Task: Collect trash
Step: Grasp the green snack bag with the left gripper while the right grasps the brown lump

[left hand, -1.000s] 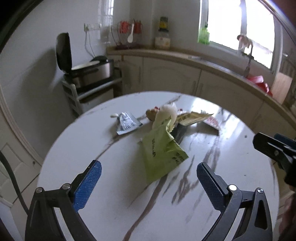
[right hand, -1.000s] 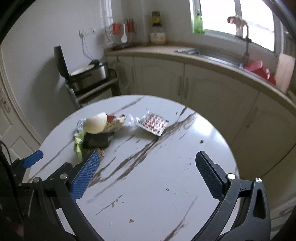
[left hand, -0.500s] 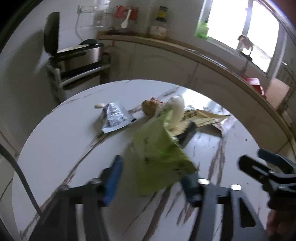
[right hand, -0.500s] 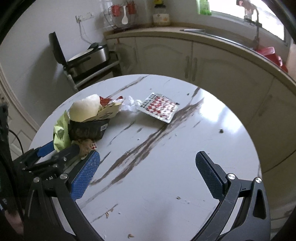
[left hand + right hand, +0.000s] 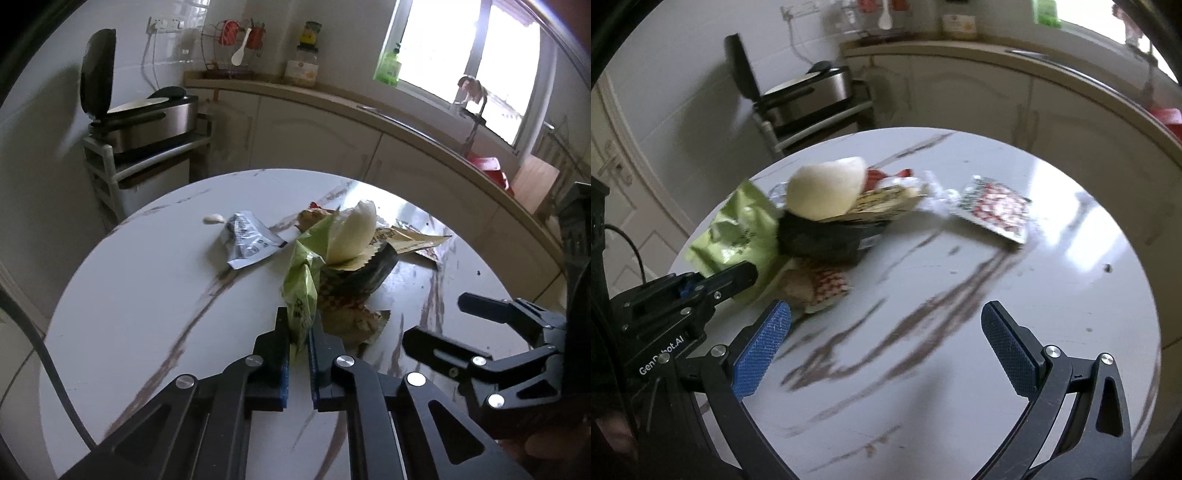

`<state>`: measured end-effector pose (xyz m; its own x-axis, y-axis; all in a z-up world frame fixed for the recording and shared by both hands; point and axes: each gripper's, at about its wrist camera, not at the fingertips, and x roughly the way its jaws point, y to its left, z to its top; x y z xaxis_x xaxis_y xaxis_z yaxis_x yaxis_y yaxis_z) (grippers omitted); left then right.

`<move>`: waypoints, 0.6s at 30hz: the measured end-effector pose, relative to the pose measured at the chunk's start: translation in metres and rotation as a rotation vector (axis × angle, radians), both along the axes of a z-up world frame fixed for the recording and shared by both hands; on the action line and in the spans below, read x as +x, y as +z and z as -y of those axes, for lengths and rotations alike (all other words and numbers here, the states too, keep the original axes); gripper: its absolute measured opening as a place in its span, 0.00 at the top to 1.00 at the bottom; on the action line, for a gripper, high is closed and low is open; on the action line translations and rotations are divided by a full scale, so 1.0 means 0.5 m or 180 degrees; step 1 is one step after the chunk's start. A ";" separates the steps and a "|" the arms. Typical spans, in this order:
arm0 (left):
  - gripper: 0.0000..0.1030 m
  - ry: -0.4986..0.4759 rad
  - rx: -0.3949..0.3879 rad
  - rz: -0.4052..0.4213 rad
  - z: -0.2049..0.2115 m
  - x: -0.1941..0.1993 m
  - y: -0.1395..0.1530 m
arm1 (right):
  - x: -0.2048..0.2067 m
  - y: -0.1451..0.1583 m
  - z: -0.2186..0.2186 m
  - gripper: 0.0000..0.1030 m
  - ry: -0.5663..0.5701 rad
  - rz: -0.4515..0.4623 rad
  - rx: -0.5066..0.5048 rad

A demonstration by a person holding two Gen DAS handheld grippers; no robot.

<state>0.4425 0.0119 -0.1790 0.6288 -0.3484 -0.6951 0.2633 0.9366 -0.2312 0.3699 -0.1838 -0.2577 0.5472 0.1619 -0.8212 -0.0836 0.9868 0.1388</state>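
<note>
First pickup in hand: the left claw (image 5: 298, 328) has just closed and now pinches the green bag's (image 5: 301, 280) near end at 6 o'clock of the trash pile (image 5: 354, 254) mid-bench (image 5: 147, 295), the right claw (image 5: 886, 332) spread, seemingly empty; next, lift clear without dragging the pile

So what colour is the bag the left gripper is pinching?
Light green bag, with darker print; clearest in the left wrist view, where the left gripper clamps it.

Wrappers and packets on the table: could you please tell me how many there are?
At least 5: green bag pinched in the left gripper, silver sachet, yellow packet, checkered wrapper, red-dotted foil pack. Others may hide in the pile.
</note>
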 end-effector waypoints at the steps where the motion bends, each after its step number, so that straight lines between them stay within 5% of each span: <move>1: 0.95 0.0021 -0.0007 0.0016 -0.010 -0.007 -0.003 | 0.000 -0.001 -0.009 0.00 0.0050 0.0007 0.0016; 6: 0.96 0.0126 0.0009 0.0050 -0.043 -0.068 -0.014 | 0.008 -0.009 -0.064 0.04 0.0274 0.0056 -0.0004; 8: 0.96 0.0166 0.0029 0.0063 -0.050 -0.082 -0.015 | 0.019 -0.016 -0.088 0.14 0.0342 0.0045 -0.0042; 10: 0.96 0.0201 0.0037 0.0069 -0.041 -0.104 -0.012 | 0.026 -0.023 -0.109 0.35 0.0405 0.0033 -0.0103; 18: 0.96 0.0230 0.0027 0.0030 -0.023 -0.130 -0.004 | 0.024 -0.043 -0.150 0.64 0.0477 0.0062 -0.0267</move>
<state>0.3774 0.0234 -0.1809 0.6586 -0.2961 -0.6918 0.1971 0.9551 -0.2211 0.3820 -0.1087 -0.2790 0.5381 0.1743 -0.8247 -0.2325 0.9711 0.0535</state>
